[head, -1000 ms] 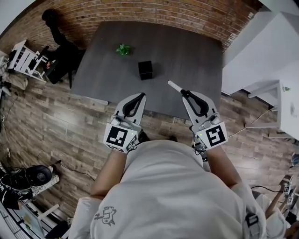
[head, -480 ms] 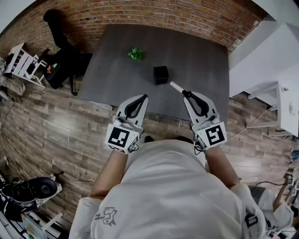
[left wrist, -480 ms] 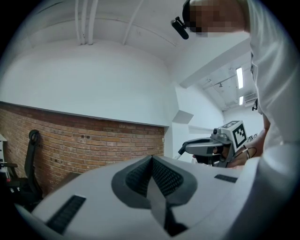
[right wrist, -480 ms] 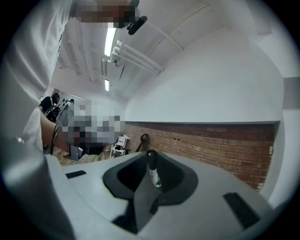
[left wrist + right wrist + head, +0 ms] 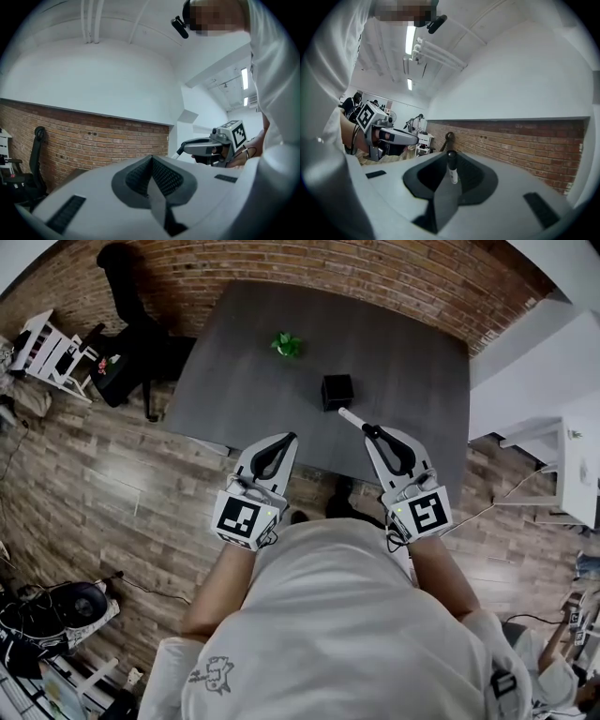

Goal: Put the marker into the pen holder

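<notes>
On the surface (image 5: 234, 381), the pen holder (image 5: 337, 391) stands right of what seems a small plant (image 5: 287, 344) (farther back); the marker (image 5: 351, 417) is just before the holder.

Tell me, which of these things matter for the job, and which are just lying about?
For the job: marker in the right gripper; black pen holder on the table.
Just lying about: small green plant; black chair; empty left gripper.
</notes>
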The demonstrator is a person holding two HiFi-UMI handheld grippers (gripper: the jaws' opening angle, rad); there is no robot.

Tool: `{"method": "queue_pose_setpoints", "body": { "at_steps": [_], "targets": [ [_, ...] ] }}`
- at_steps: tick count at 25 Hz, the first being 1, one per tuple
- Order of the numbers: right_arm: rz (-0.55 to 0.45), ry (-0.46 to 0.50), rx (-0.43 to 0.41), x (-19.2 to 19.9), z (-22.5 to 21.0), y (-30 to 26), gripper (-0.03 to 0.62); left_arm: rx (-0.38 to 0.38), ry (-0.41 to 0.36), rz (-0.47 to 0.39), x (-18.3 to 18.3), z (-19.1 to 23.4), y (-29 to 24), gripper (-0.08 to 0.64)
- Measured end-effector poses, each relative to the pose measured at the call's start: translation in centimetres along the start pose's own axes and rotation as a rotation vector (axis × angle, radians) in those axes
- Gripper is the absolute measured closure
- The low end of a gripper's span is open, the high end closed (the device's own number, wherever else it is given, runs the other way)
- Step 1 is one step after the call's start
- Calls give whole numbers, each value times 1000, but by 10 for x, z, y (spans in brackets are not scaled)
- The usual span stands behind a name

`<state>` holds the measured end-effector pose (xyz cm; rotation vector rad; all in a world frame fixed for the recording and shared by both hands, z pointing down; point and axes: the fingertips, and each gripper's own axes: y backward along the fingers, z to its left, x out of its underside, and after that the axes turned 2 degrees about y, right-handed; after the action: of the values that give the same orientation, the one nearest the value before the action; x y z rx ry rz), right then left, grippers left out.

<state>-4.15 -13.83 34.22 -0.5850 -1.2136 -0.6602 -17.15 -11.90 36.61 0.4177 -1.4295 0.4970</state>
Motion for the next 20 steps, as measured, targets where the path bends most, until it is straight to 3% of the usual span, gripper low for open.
{"method": "queue_pose_setpoints", "body": {
  "at_steps": [9, 20],
  "targets": [
    [5, -15, -26, 18, -26, -20, 518, -30, -20, 33, 5, 9, -19, 549],
    [62, -72, -86, 59, -65, -55, 518, -65, 28, 98, 27, 31, -63, 549]
  ]
}}
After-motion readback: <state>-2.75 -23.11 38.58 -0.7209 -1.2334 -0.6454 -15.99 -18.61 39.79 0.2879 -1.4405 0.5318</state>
